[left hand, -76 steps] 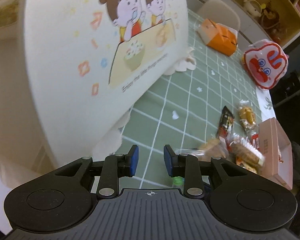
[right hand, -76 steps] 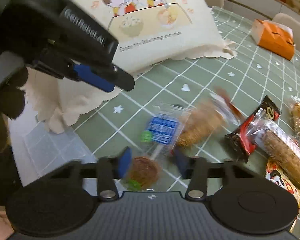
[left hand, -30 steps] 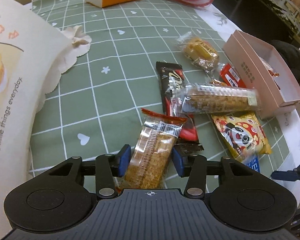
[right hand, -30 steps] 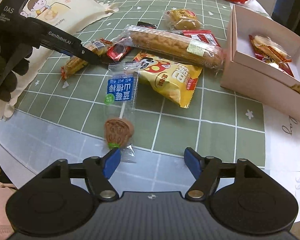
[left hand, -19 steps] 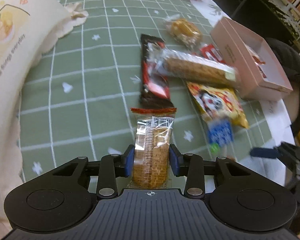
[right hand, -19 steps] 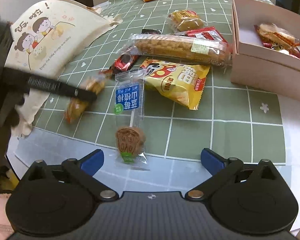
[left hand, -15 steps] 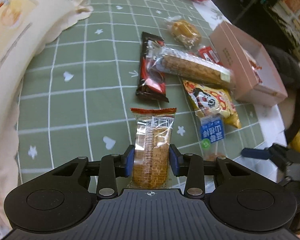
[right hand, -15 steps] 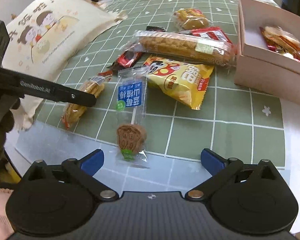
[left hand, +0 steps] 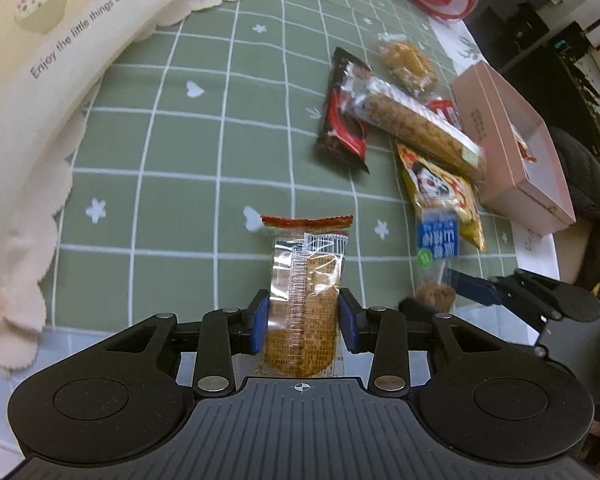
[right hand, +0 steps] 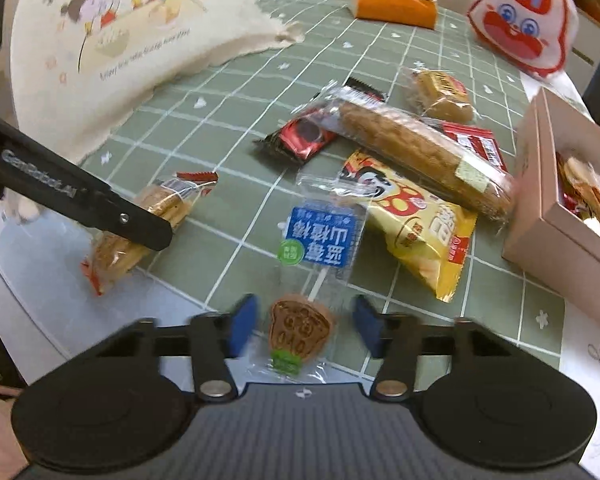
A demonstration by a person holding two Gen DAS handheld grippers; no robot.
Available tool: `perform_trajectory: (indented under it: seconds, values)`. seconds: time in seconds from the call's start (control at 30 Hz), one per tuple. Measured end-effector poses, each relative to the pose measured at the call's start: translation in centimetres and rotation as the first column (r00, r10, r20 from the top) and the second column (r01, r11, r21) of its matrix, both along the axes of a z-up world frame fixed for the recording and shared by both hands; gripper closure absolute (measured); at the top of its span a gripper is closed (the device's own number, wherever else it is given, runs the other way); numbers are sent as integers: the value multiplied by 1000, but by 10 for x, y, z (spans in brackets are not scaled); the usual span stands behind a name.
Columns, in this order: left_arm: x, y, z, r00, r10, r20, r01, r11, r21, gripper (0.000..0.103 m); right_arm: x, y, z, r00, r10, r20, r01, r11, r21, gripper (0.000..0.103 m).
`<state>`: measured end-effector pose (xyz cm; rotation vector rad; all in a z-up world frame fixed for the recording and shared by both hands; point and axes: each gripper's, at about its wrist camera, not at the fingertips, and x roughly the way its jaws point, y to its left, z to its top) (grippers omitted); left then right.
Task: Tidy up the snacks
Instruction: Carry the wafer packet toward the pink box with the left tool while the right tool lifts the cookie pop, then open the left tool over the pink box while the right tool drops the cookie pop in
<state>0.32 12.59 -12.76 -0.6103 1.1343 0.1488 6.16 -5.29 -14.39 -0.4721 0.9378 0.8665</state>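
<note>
Beside the pink cardboard box (right hand: 540,236) on the green checked counter (left hand: 204,144), things have shifted: the left gripper (left hand: 303,322), a second ago only straddling the clear-wrapped cracker packet (left hand: 306,292), now holds it clamped and has carried it clear of the snack pile near that box. The right gripper (right hand: 303,326), spread wide a moment ago, is closing around the brown wrapped lollipop (right hand: 300,330), pads not yet touching. Both snacks look bound for the box.

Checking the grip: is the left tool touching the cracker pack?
Touching. Left wrist view: both pads of the left tool press the cracker pack's sides.
</note>
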Motion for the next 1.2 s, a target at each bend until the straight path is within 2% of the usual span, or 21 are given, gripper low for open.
perform_trajectory:
  seconds: [0.1, 0.27, 0.33, 0.47, 0.57, 0.67, 0.77, 0.9, 0.93, 1.0, 1.07, 1.1, 1.2]
  values:
    - [-1, -12, 1, 999, -37, 3, 37, 999, 0, 62, -1, -8, 5, 1000, -11, -3, 11, 1000, 13, 65]
    - [10, -42, 3, 988, -154, 16, 154, 988, -30, 62, 7, -37, 22, 993, -113, -32, 114, 992, 52, 66]
    - [18, -56, 6, 976, -214, 23, 215, 976, -39, 62, 13, -55, 31, 985, -165, -46, 168, 984, 56, 66]
    - [38, -86, 23, 938, -340, 68, 344, 938, -48, 62, 21, -93, 53, 962, -268, -46, 271, 959, 79, 66]
    - [61, -101, 57, 906, -389, 167, 403, 913, -58, 62, 24, -129, 86, 941, -338, 8, 334, 932, 144, 66]
    - [89, -113, 107, 855, -428, 291, 442, 897, 20, 62, 30, -163, 132, 902, -416, 116, 383, 895, 230, 66]
    - [116, -121, 147, 814, -411, 410, 422, 904, 70, 62, 39, -190, 174, 850, -490, 190, 418, 849, 323, 66]
    - [161, -131, 172, 786, -348, 511, 337, 934, 118, 62, 60, -214, 204, 805, -556, 205, 441, 794, 419, 66]
    - [174, -134, 172, 786, -341, 516, 326, 937, 123, 62, 65, -217, 207, 796, -567, 210, 447, 786, 428, 67]
    - [207, -144, 161, 791, -370, 488, 342, 928, 150, 61, 74, -222, 209, 786, -579, 215, 453, 777, 436, 66]
    - [240, -152, 137, 837, -366, 406, 322, 930, 176, 62, 83, -226, 207, 790, -578, 202, 455, 775, 439, 66]
    - [260, -155, 119, 865, -367, 342, 331, 930, 161, 62, 88, -227, 204, 795, -574, 194, 455, 777, 435, 66]
    - [295, -161, 68, 907, -355, 229, 338, 935, 112, 60, 101, -233, 193, 807, -562, 182, 459, 791, 405, 67]
